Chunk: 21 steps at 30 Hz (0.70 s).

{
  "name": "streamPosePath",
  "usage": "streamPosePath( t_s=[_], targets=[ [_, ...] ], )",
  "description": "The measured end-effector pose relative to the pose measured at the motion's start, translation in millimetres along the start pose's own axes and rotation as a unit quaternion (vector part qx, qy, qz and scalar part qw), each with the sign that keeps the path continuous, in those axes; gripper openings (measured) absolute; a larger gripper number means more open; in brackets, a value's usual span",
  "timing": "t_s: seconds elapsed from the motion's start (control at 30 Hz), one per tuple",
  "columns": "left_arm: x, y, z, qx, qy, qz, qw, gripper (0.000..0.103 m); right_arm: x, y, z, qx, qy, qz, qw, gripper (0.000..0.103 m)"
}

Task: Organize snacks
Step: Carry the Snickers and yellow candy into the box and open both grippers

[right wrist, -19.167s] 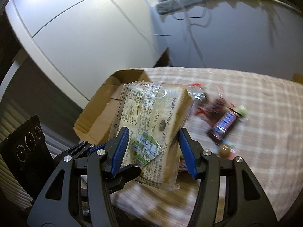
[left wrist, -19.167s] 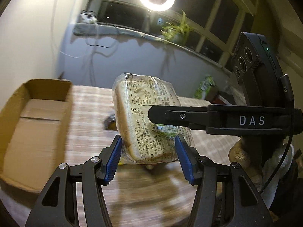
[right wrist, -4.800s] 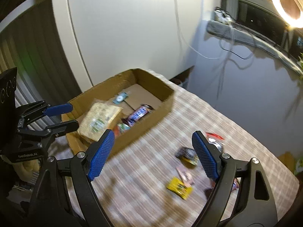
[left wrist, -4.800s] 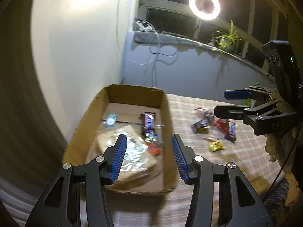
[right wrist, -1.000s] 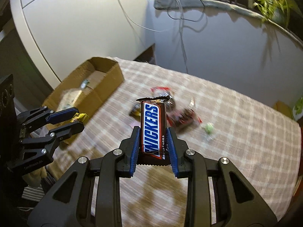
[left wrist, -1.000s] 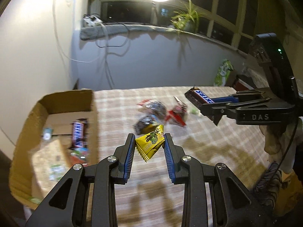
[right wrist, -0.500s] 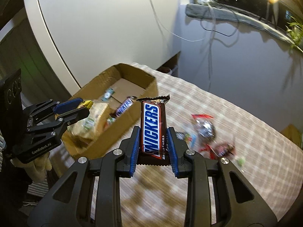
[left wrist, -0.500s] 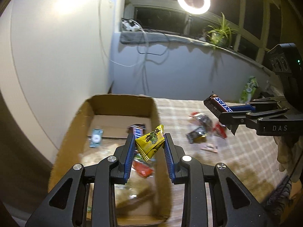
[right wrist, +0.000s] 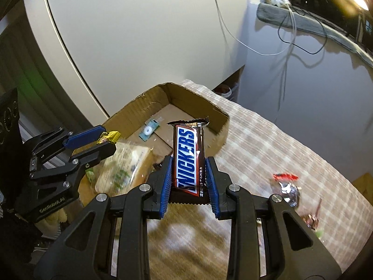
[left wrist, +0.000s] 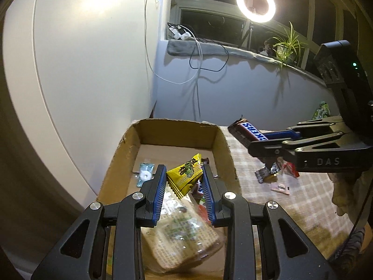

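Left wrist: box (left wrist: 223, 144) now below (nearer).

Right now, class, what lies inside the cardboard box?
Inside the cardboard box lie a wrapped bread loaf, a small teal packet and some red wrappers. The left gripper, holding a yellow packet, covers the box's middle, so anything there stays hidden.

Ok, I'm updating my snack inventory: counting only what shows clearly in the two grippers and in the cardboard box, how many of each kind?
Snickers bar: 1
yellow packet: 1
bagged bread: 1
small teal packet: 1
Total: 4. Half-hidden pieces in the cardboard box are not counted.
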<state>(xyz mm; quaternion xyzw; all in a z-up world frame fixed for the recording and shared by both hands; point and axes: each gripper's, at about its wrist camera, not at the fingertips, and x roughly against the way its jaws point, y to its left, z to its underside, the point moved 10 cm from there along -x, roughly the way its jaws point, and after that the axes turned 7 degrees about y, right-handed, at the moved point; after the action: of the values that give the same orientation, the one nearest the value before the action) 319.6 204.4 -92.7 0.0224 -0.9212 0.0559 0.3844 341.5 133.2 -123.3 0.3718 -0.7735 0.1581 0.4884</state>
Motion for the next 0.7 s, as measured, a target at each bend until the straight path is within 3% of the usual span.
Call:
streamPosePath(
  t_s=[0.7],
  targets=[
    [-9.8, 21.4, 0.5, 0.018, 0.011, -0.006, 0.9998, 0.032, -32.1, 16.7, -18.7, 0.015, 0.009, -0.016, 1.0, 0.03]
  ],
)
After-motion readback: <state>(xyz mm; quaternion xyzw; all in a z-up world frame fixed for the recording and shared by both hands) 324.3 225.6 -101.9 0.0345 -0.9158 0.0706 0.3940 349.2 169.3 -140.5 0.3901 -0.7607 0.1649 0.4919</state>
